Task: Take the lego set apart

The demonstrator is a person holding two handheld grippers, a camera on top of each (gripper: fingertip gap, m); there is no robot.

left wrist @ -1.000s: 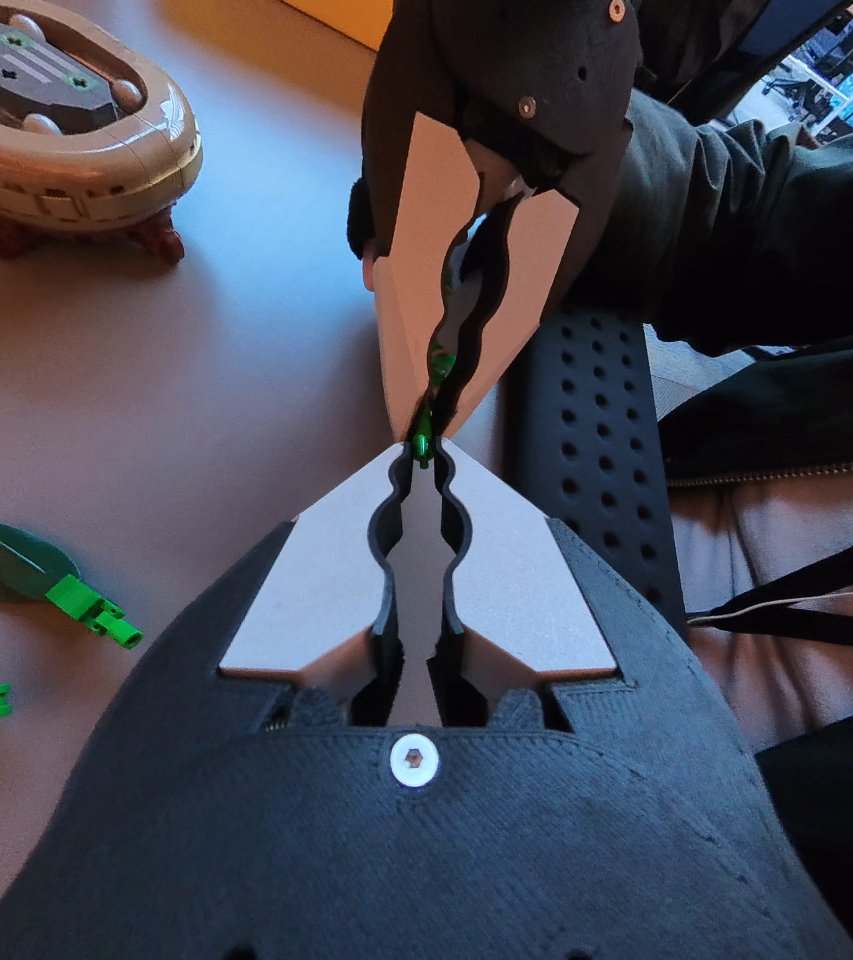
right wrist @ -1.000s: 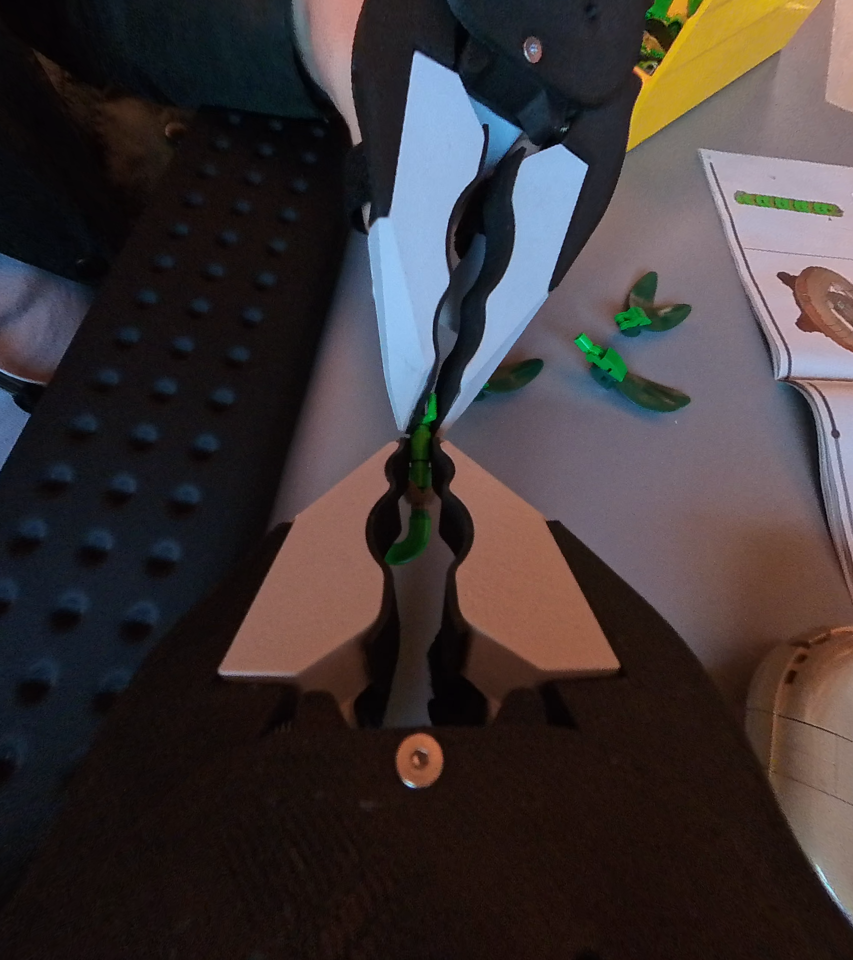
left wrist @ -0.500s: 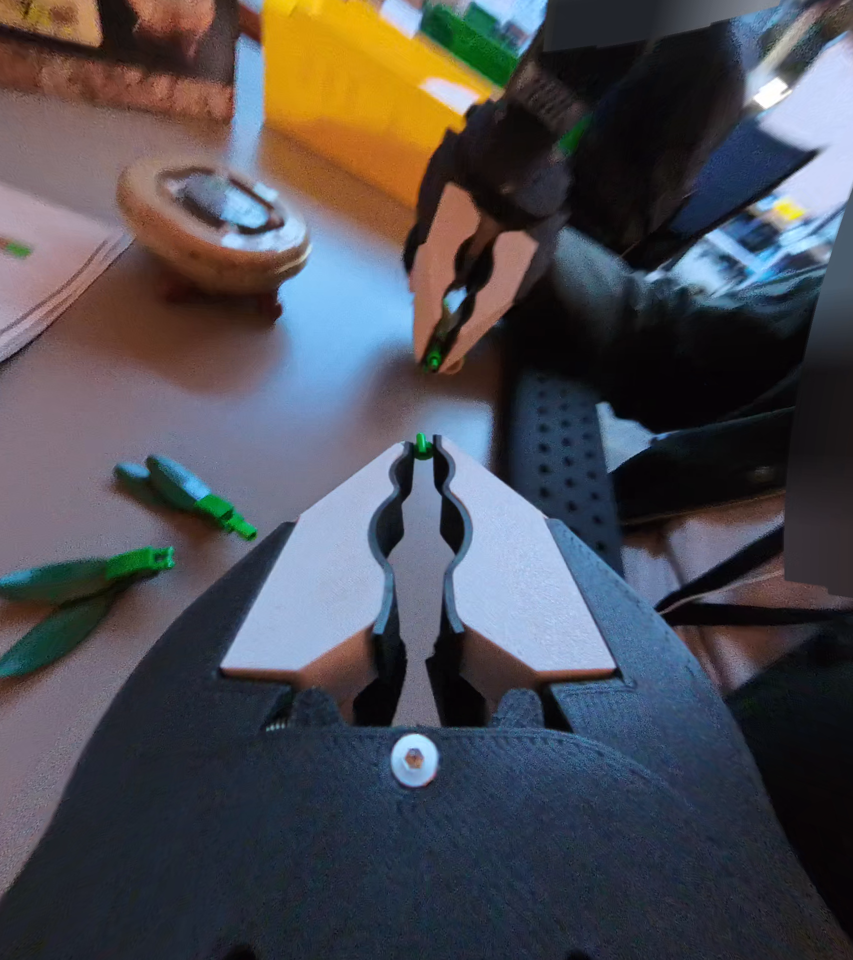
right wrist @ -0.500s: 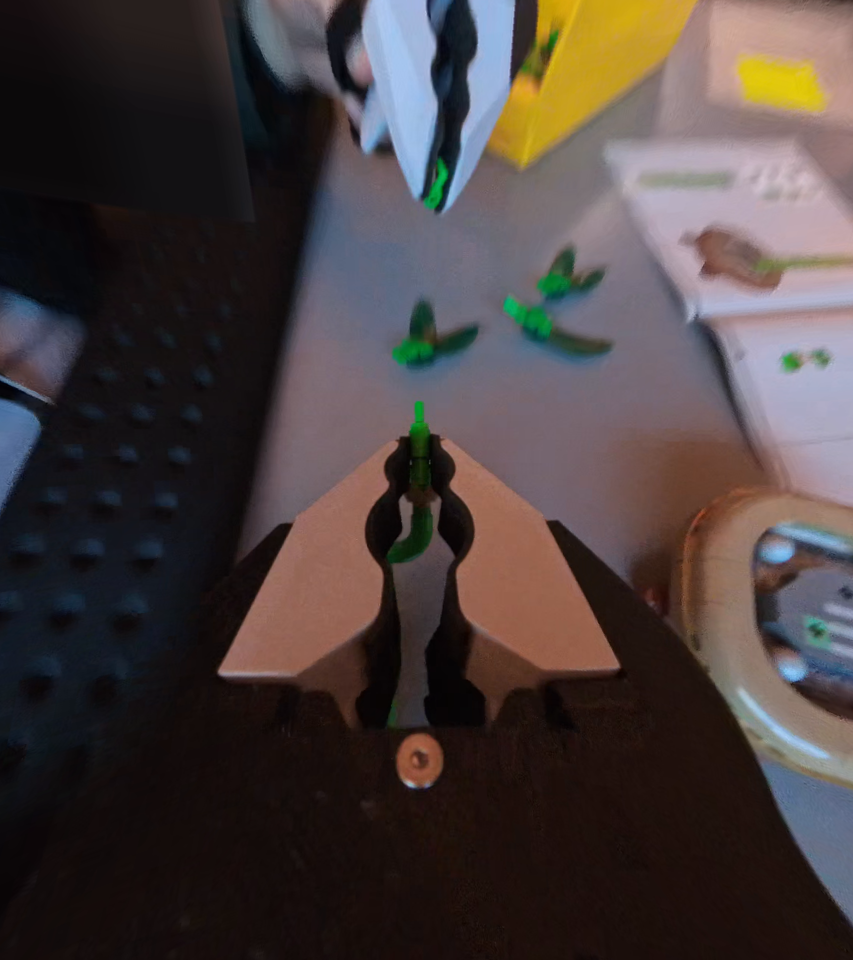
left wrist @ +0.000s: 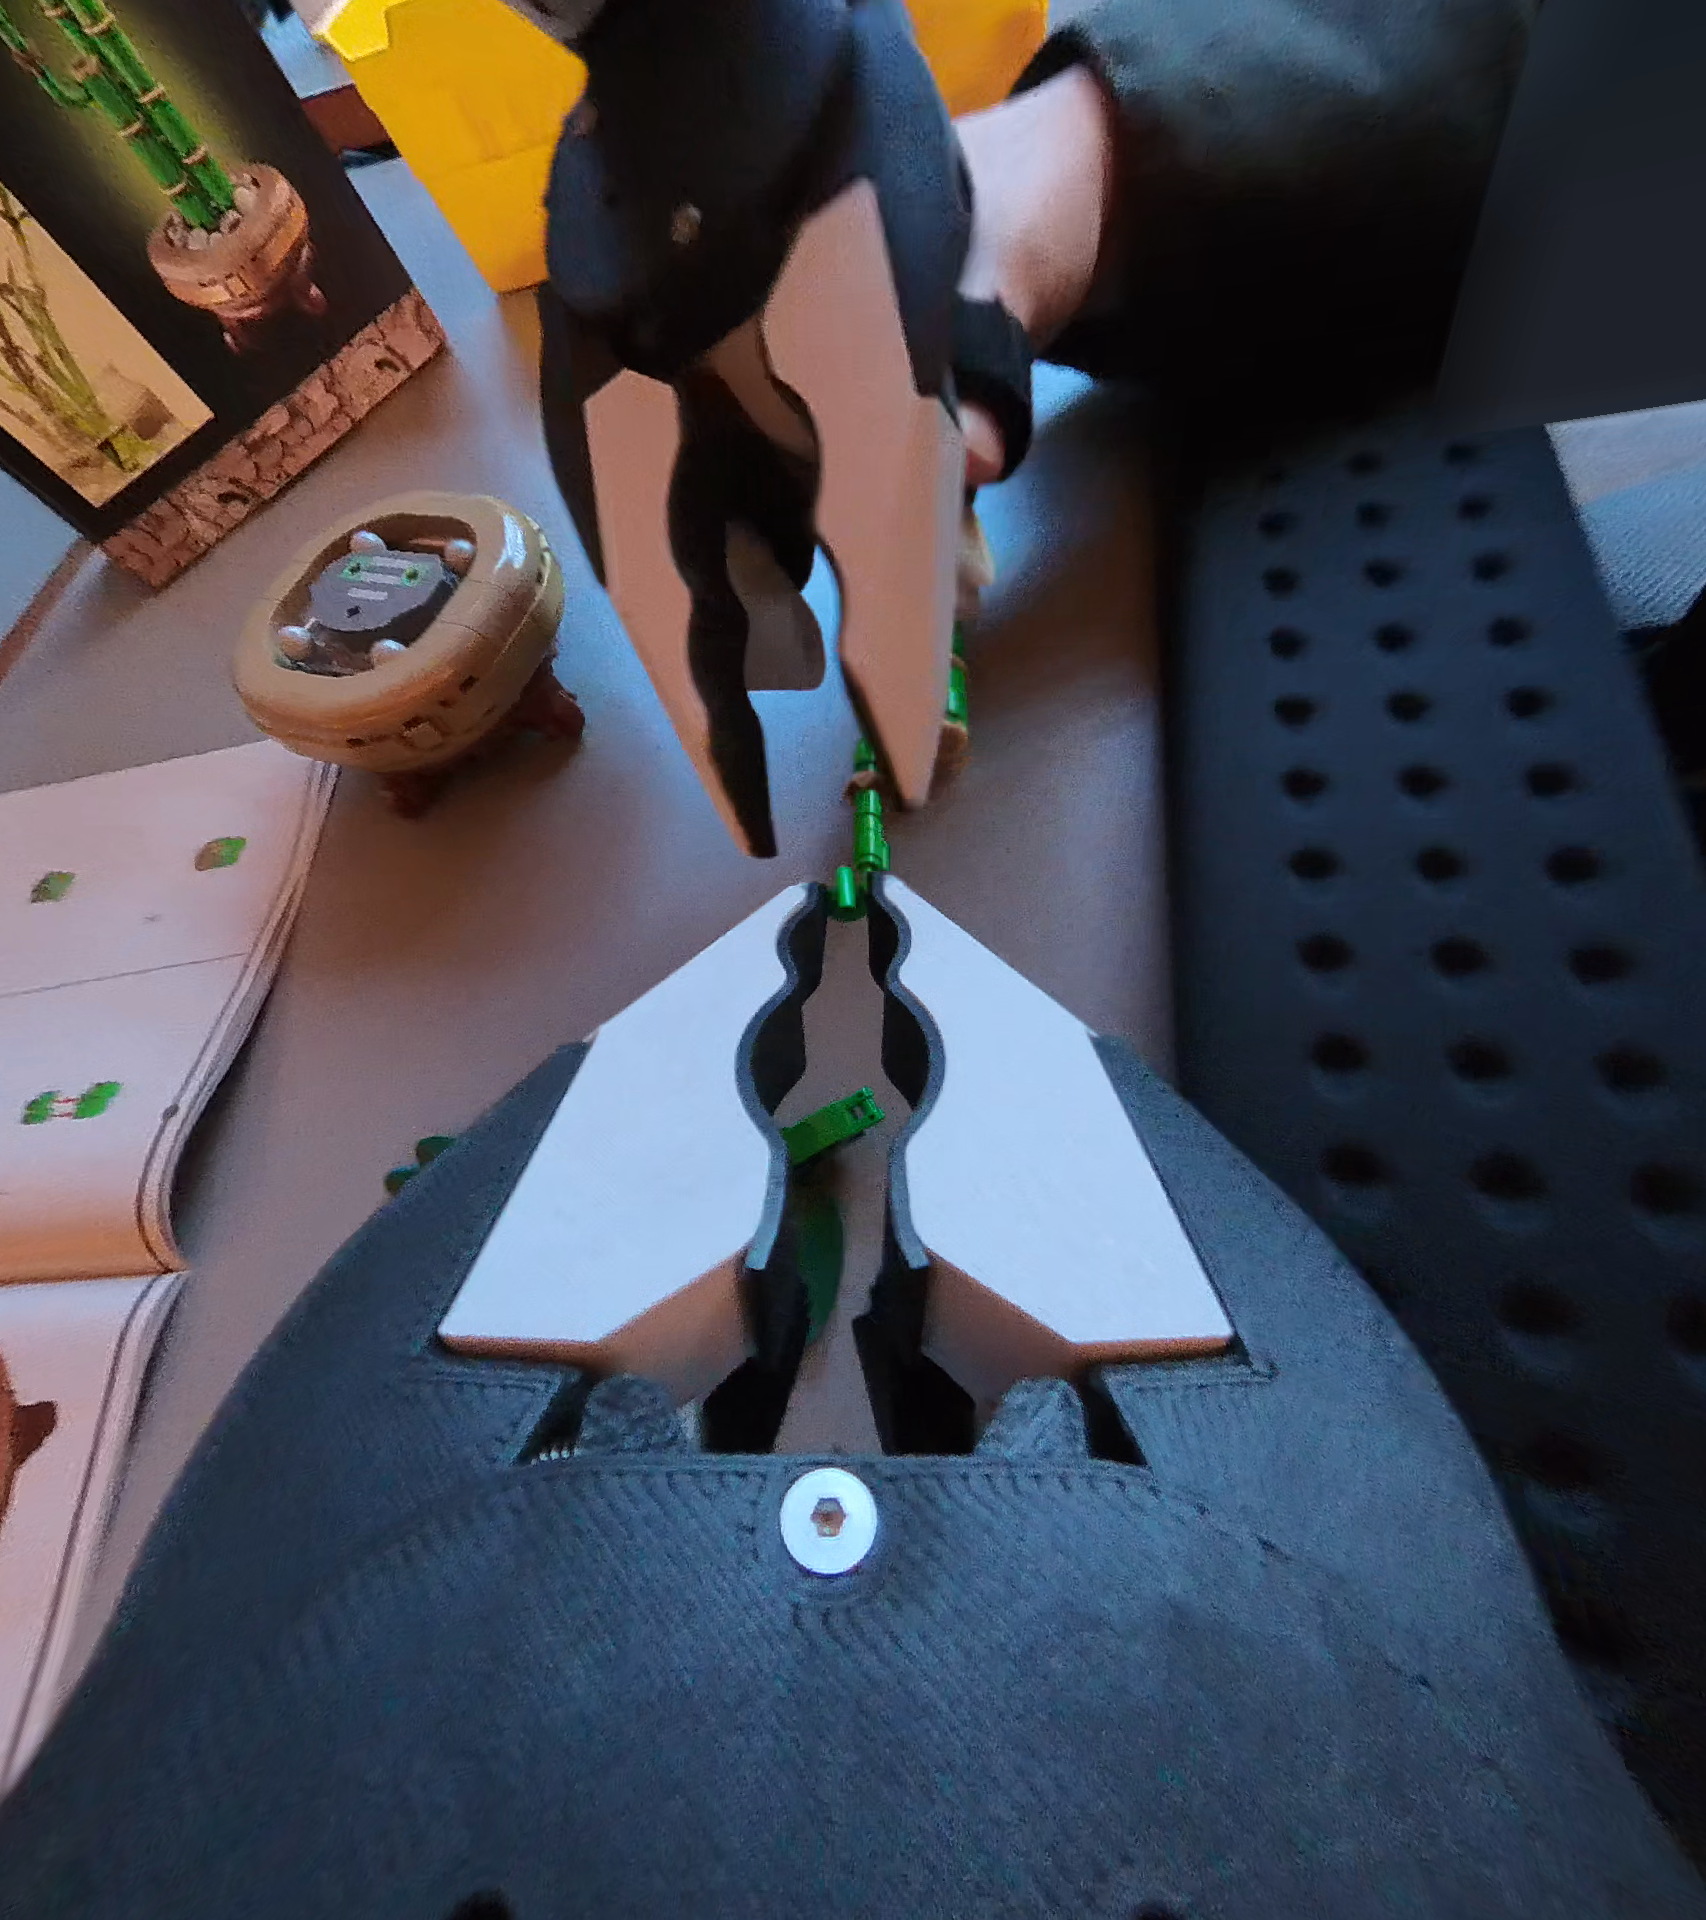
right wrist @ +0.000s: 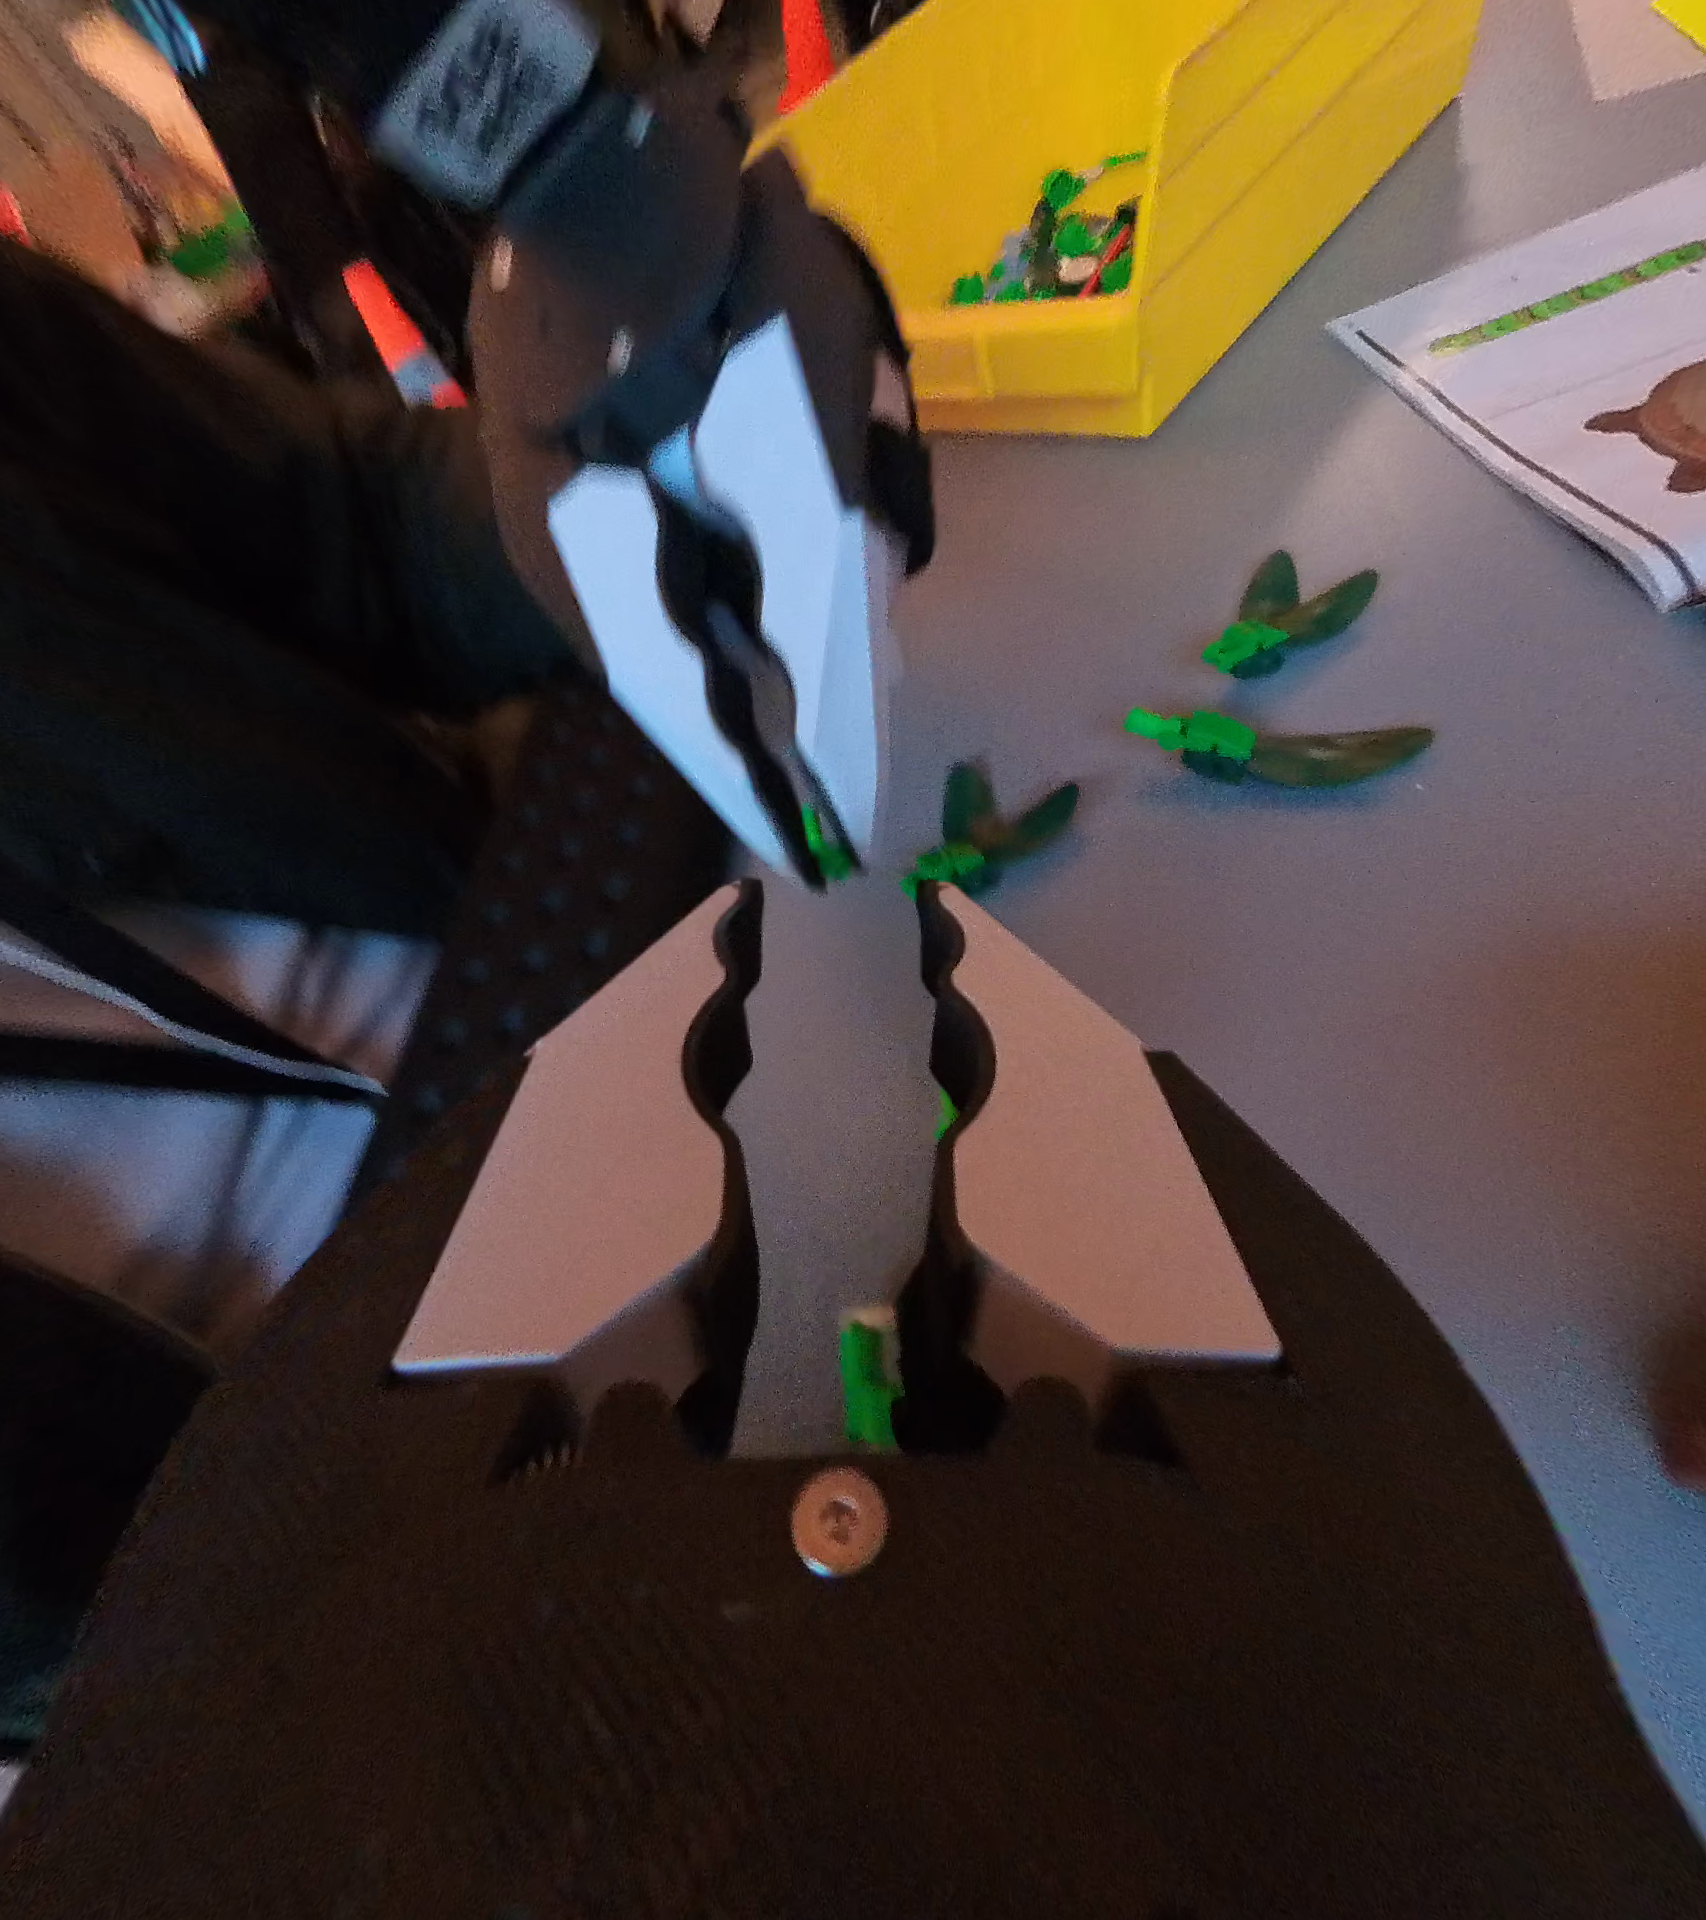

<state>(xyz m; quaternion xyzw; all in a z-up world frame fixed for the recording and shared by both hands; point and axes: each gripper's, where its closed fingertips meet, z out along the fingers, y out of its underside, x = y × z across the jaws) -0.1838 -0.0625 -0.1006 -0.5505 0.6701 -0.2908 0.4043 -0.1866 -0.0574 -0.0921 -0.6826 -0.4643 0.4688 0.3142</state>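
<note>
Only left wrist view shows left tool (left wrist: pixel 851 896) pinching green stem (left wrist: pixel 868 831), right tool (right wrist: pixel 838 899) parted, empty.

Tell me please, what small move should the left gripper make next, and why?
Probably lower the left gripper and open its jaws, to lay the small green piece on the table near the loose leaf pieces. Its jaws are shut on that piece alone, the right gripper is open, and the green stalk lies on the table.
</note>
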